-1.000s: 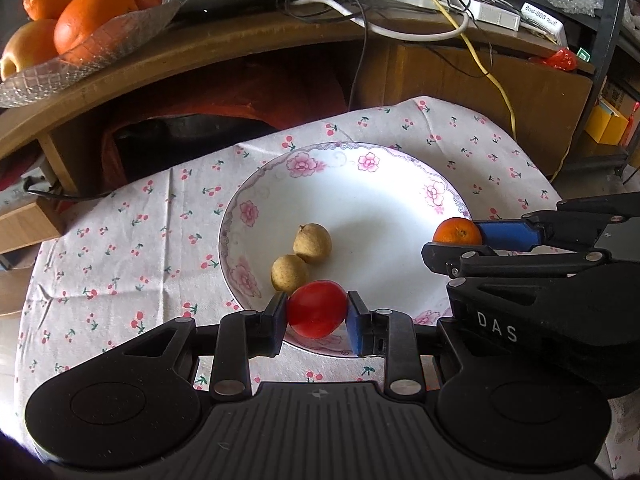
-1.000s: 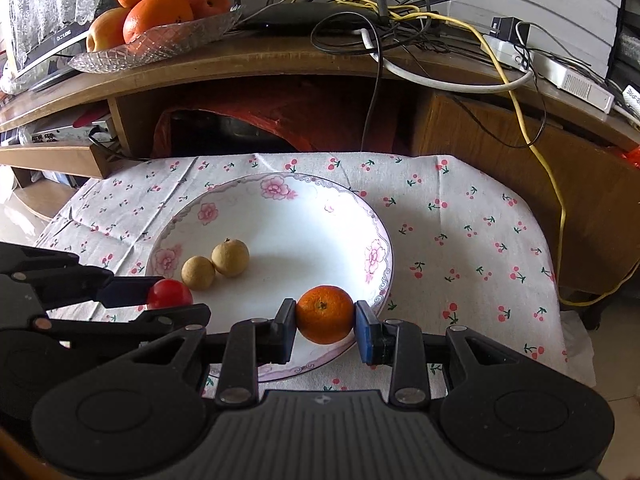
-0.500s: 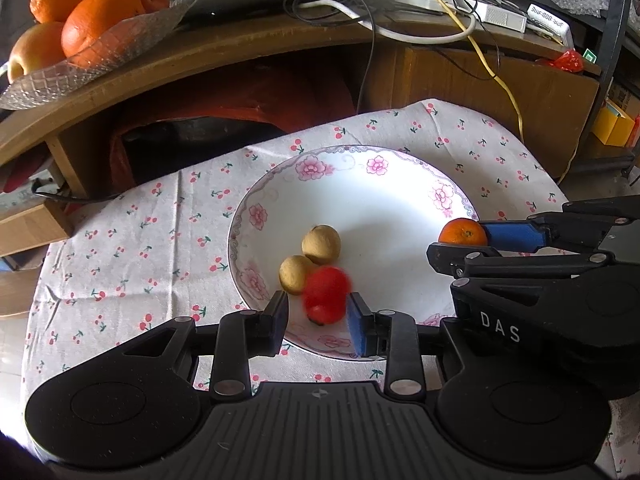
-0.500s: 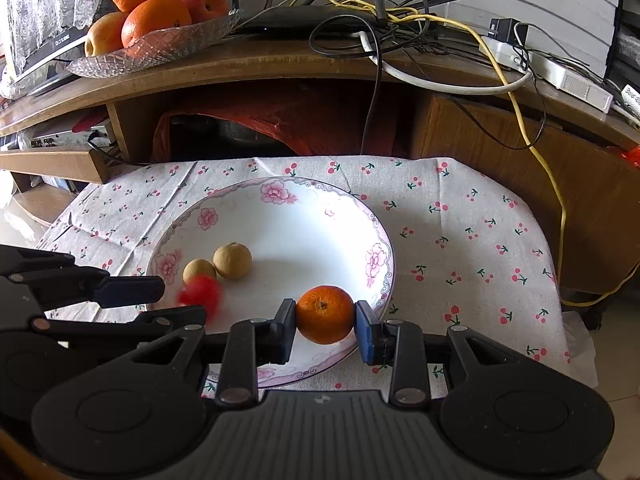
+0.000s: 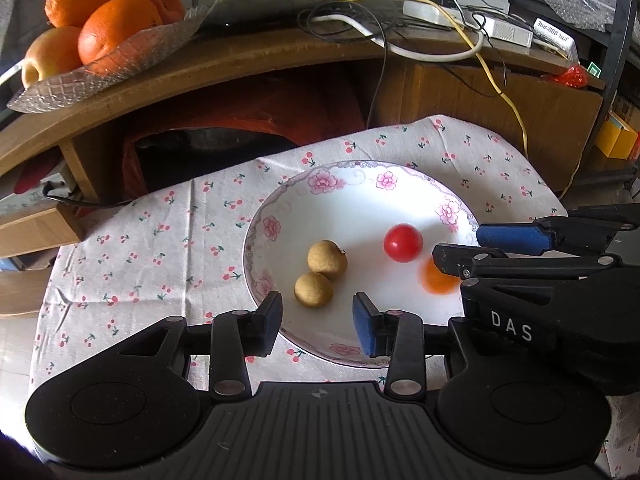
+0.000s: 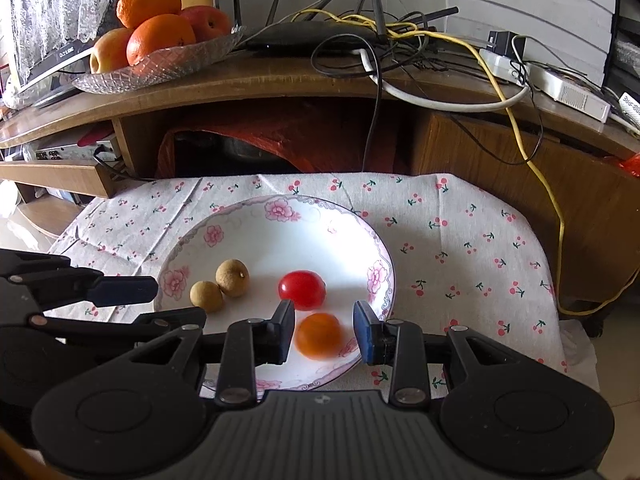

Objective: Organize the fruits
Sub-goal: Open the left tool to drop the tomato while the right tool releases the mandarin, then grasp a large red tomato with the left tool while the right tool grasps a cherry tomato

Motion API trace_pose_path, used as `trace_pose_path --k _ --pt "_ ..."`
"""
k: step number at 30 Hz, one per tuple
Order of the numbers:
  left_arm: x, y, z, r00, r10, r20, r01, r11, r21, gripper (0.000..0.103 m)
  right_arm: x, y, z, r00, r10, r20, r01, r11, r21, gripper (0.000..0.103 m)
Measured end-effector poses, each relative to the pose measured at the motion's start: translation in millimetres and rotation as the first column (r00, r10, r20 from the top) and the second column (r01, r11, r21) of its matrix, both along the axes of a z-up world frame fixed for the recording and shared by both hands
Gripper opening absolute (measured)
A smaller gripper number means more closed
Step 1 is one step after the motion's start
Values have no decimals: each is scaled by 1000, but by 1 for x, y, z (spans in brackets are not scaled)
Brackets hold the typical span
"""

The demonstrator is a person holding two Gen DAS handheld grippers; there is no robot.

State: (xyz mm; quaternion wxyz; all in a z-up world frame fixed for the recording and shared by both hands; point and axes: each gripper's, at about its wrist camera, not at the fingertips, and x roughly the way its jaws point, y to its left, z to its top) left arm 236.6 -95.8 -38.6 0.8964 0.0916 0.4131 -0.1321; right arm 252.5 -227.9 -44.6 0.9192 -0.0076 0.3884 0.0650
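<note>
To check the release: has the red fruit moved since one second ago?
Yes. The red fruit is out of the left gripper and lies farther into the plate, right of the two brown fruits.

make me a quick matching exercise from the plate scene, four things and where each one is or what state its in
Things:
1. red tomato
2. small orange
3. two brown longans
4. left gripper

Places or states:
a. blurred, between the right gripper's open fingers
b. open, holding nothing
c. side by side, left part of plate
d. mid-plate, free

Pairs: 1-d, 2-a, 3-c, 4-b
</note>
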Motion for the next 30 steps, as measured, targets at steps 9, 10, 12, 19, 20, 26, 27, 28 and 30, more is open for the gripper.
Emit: trace_pose_path --k 9,10,12,19,20,26,27,28,30 --pt "-3 5 6 1000 -1 16 1 1000 -3 54 -3 2 4 1000 10 15 -10 1000 1 36" --pt "-4 6 6 1000 -2 18 2 1000 -1 54 -3 3 5 1000 12 16 -12 1000 1 36" --pt "-5 7 7 1000 -5 21 5 1000 0 54 -5 4 6 1000 17 19 -17 1000 -2 36" --pt "-13 11 10 999 -21 31 21 1000 10 57 -12 9 8 999 35 27 -34 999 -15 36" --pt "-13 11 10 999 -24 30 23 1000 11 58 -14 10 9 999 38 28 -38 999 -18 36" --pt "-23 16 11 998 -47 29 47 999 18 59 -24 16 10 998 64 27 -63 998 -29 36" --pt "-26 18 11 998 -52 28 51 999 18 60 -26 17 11 997 68 27 -68 997 -29 37" --pt "-28 20 11 998 -55 26 55 998 17 60 -29 18 11 997 74 27 -74 997 -30 38" --pt "-31 25 11 998 -59 19 58 998 16 60 -33 20 11 996 88 24 -87 996 -32 40"
